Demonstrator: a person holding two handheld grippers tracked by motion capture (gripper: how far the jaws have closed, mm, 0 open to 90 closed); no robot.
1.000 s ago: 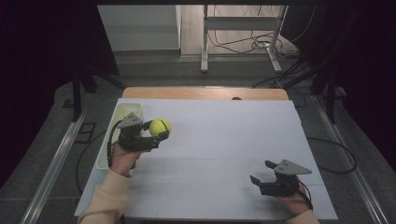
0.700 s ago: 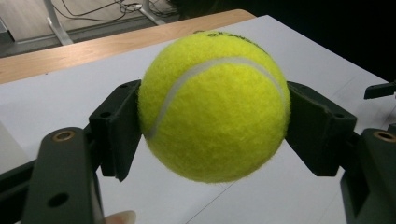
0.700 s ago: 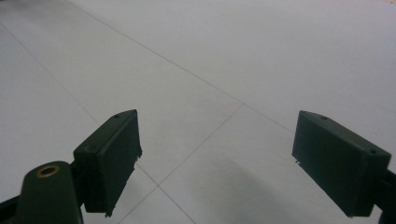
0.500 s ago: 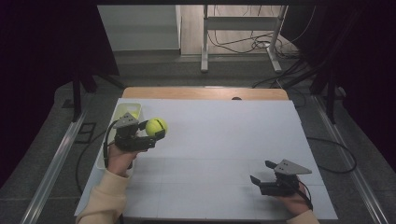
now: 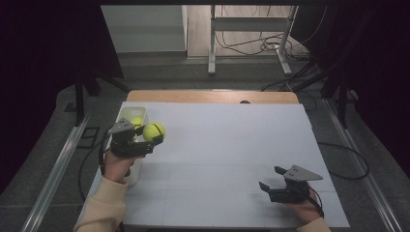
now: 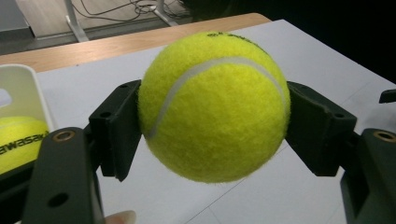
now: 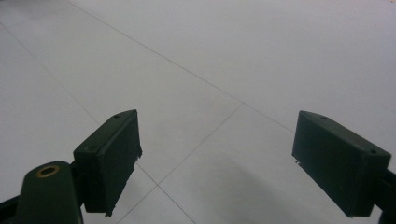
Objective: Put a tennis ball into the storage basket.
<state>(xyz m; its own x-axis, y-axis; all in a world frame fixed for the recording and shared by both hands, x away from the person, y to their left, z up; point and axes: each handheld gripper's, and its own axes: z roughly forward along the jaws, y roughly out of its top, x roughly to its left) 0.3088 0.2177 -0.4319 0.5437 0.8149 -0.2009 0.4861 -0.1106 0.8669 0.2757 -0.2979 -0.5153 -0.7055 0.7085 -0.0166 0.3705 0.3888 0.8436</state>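
Left gripper [image 5: 153, 138] clamps a tennis ball [image 5: 154, 131] across its middle, above the table [image 5: 232, 145] beside the white bin [image 5: 126, 115]. Light, fuzzy and springy, it likely grips well there. Right gripper [image 5: 271, 180] rests wide, empty.

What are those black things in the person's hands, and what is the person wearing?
Each hand holds a black two-jaw gripper: left gripper, right gripper. Blocky matte jaws, brass-ringed holes, a grey three-cornered plate on top, a trailing black cable. The sleeves are cream.
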